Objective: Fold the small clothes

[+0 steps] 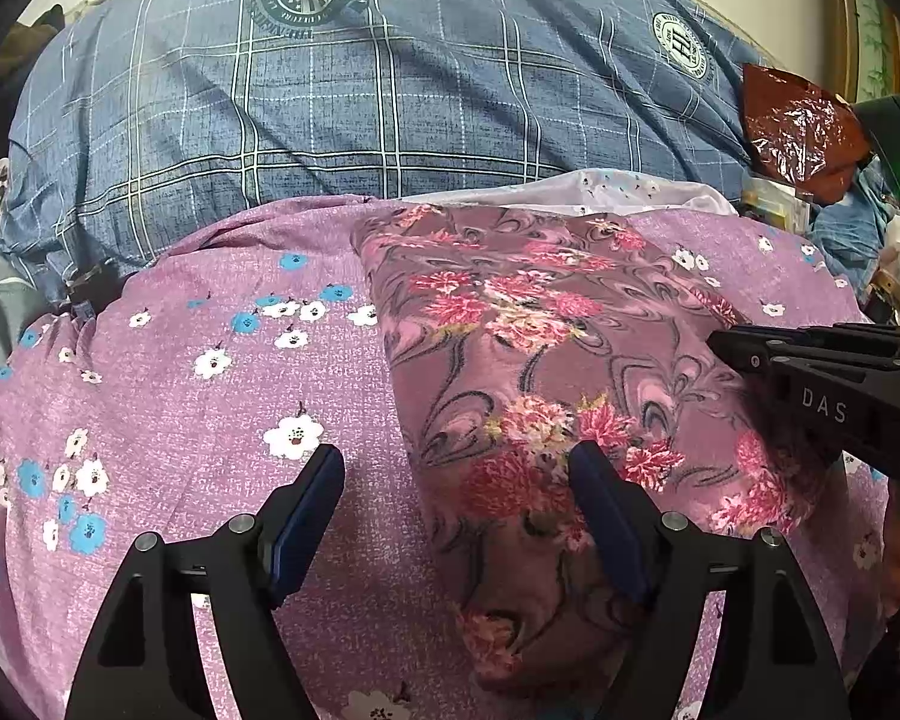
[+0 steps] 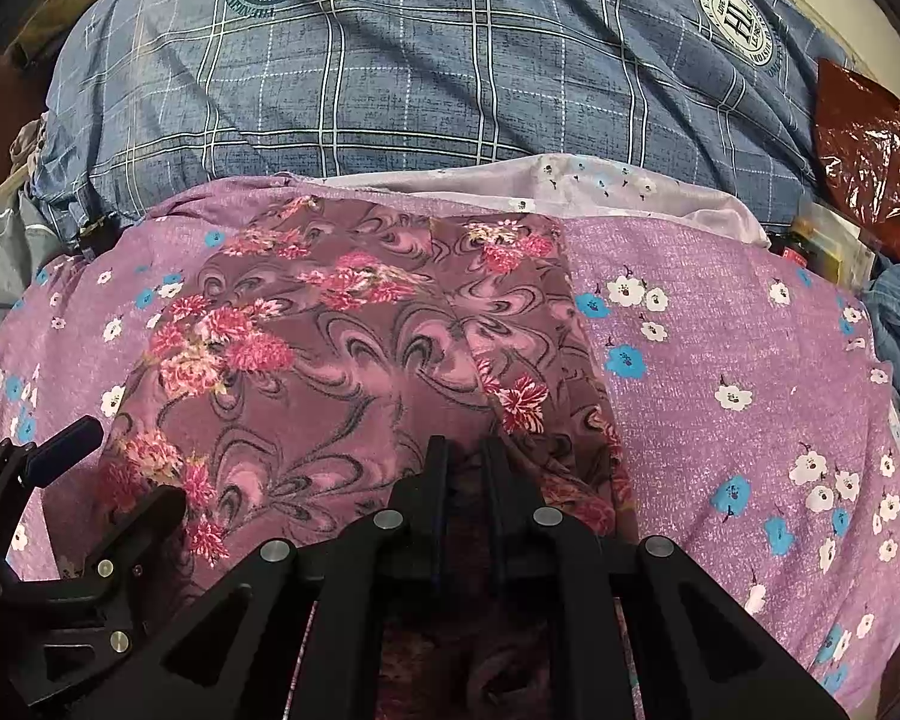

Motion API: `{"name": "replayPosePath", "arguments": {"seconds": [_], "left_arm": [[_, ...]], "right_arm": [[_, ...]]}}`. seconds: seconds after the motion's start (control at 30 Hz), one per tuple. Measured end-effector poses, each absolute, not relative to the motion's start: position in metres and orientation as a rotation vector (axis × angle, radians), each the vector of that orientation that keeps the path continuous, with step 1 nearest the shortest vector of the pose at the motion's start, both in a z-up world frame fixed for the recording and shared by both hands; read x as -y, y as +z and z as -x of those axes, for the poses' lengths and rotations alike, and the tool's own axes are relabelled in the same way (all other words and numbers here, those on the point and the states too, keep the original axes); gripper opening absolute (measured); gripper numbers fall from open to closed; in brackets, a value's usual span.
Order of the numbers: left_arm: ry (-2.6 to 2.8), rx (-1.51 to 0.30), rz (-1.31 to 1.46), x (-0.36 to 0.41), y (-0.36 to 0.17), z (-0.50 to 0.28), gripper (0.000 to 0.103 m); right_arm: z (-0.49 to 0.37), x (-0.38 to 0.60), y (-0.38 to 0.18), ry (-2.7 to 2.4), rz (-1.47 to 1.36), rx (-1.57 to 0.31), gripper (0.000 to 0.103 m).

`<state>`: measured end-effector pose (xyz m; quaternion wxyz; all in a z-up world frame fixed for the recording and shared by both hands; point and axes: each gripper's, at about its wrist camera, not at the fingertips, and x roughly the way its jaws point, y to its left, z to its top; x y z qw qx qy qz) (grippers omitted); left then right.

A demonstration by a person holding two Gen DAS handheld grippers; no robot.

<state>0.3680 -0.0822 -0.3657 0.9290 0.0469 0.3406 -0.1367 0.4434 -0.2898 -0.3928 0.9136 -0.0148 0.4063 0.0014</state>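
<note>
A small mauve garment with pink flowers and dark swirls [image 1: 534,360] lies folded on a purple floral sheet [image 1: 210,396]. It also shows in the right wrist view [image 2: 342,360]. My left gripper [image 1: 456,474] is open, its jaws straddling the garment's left edge near the front. My right gripper [image 2: 465,456] is nearly shut, its jaws pinching the garment's near edge. It shows from the side in the left wrist view [image 1: 720,342], and the left gripper shows at the lower left of the right wrist view [image 2: 120,468].
A blue plaid quilt [image 1: 360,108] with round crests is bunched behind the purple sheet [image 2: 738,360]. A shiny red-brown plastic bag [image 1: 798,126] and clutter sit at the far right. A white lining [image 2: 570,180] shows at the sheet's far edge.
</note>
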Motion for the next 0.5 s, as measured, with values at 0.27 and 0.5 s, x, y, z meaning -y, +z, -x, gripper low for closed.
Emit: {"name": "replayPosePath", "arguments": {"seconds": [0.27, 0.5], "left_arm": [[-0.286, -0.693, -0.078, 0.081, -0.352, -0.376, 0.076], [-0.281, -0.658, 0.062, 0.05, -0.329, -0.394, 0.076]], "right_arm": [[-0.443, 0.29, -0.393, 0.01, 0.034, -0.834, 0.013], [-0.438, 0.325, -0.368, 0.096, -0.111, -0.73, 0.023]]}}
